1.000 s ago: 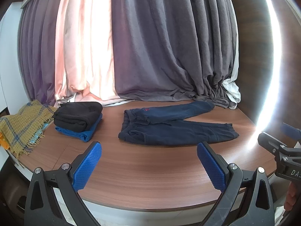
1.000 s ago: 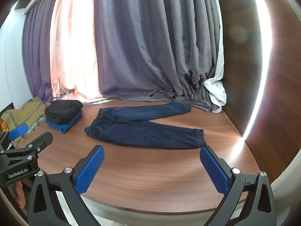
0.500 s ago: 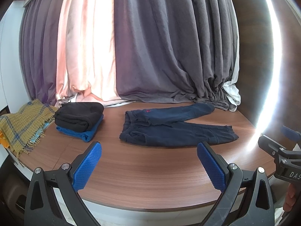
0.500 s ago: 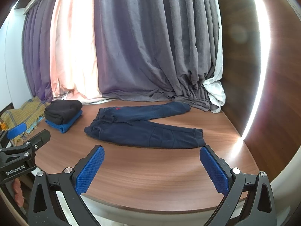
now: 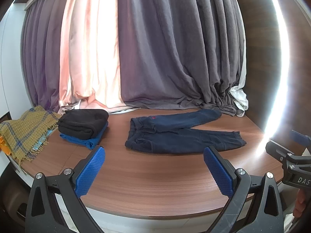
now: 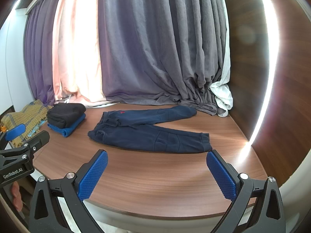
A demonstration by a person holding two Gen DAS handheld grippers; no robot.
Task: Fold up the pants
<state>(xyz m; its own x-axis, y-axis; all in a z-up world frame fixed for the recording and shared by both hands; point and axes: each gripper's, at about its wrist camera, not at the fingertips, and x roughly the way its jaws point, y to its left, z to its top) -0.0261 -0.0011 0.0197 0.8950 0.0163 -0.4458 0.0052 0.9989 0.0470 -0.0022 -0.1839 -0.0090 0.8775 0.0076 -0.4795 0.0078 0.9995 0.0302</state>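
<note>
Both sets of blue pads are sitting spread wide with nothing between them. The left gripper (image 5: 154, 171) is hovering over the near edge of the wooden table (image 5: 155, 176), and the right gripper (image 6: 157, 174) is doing the same, so neither one is touching fabric yet.

Out past the fingertips, the navy pants (image 6: 147, 132) are lying flat around the middle of the table, well apart from both grippers. The long axis is running roughly left to right, waistband at the left end and cuffs at the right. The legs are splaying in a V: the near leg is angling toward the right front, the far leg is heading back toward the grey curtain (image 6: 155, 48), its cuff ending up just beside the bunched curtain hem.

What's worrying me:
- the legs aren't stacked, so folding lengthwise straight away is probably going to leave a crooked bundle
- pinching just the top layer at the waistband is likely dragging the whole thing across that slick wood instead of lifting it
- the far cuff could be snagging curtain fabric if grabbed sloppily
- the folded clothes stack (image 5: 83, 127) to the left is sitting close enough that a wide swing might be knocking it.
</note>
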